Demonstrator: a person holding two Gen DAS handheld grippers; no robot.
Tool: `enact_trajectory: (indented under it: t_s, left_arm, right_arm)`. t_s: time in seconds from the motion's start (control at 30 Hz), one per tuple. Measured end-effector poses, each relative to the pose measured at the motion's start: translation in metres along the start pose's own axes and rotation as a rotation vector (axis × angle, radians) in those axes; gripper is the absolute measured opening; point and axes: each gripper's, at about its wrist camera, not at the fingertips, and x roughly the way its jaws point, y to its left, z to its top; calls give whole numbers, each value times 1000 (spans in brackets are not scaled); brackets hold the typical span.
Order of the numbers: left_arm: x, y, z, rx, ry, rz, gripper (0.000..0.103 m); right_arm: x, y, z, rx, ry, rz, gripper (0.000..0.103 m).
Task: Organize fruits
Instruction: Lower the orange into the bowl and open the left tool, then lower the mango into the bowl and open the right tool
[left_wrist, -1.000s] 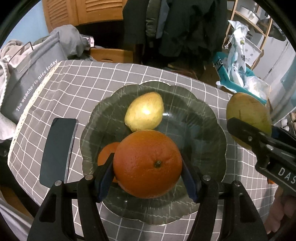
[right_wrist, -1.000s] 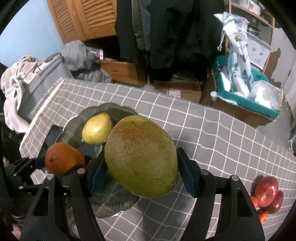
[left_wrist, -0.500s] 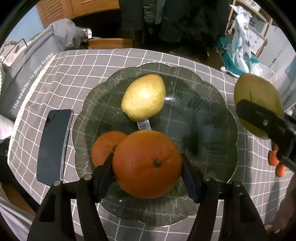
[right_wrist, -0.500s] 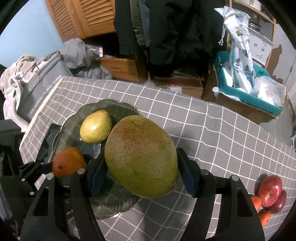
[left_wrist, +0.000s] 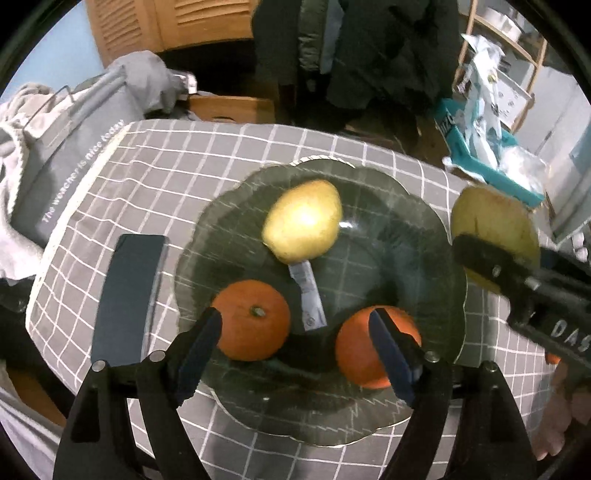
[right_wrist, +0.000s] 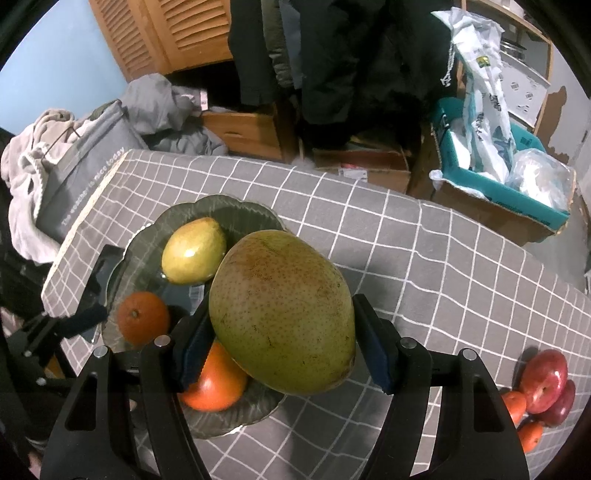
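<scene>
A: What lies on the glass plate (left_wrist: 436, 236) at this stage?

B: Three fruits: a yellow pear (left_wrist: 303, 221) toward the far side and two oranges nearer the camera, the smaller orange (left_wrist: 251, 319) to the left and the larger orange (left_wrist: 369, 347) to the right. A paper label (left_wrist: 308, 295) lies between them.

A: And the left gripper (left_wrist: 299, 350)?

B: Its jaws have just been opening. They stand released, with the larger orange resting on the plate partly behind the right-hand jaw and no pad pressing on it. That fruit reads as delivered.

A: The right gripper (right_wrist: 280, 347)?

B: Clenched on the mango (right_wrist: 280, 310), held in the air beside the plate's right edge, above the checked counter (right_wrist: 424, 258).

A: What remains?

B: The mango is not yet set down. A red apple (right_wrist: 546, 380) and small tangerines (right_wrist: 515, 406) sit together near the right edge of the counter, well apart from the plate. By this judgement the task is roughly half done. A dark phone (left_wrist: 129, 295) lies just left of the plate.
</scene>
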Motion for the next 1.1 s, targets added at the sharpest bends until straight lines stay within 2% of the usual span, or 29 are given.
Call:
enact_trajectory:
  t_s: [0.33, 0.73, 0.8, 0.9, 1.1]
  left_arm:
    - [-8, 34, 6, -126, -22, 25, 83]
    - [-17, 39, 8, -132, -45, 29, 83]
    - [-19, 40, 9, -134, -51, 29, 83]
    - [-23, 41, 10, -133, -61, 30, 83]
    - [-33, 42, 11, -134, -80, 23, 83]
  right_arm:
    - [20, 9, -2, -33, 57, 28, 71]
    - [38, 21, -10, -81, 128, 5, 72]
    - [37, 23, -11, -88, 117, 6, 72]
    - [22, 27, -4, -100, 46, 4, 83]
    - [3, 24, 5, -93, 2, -20, 84]
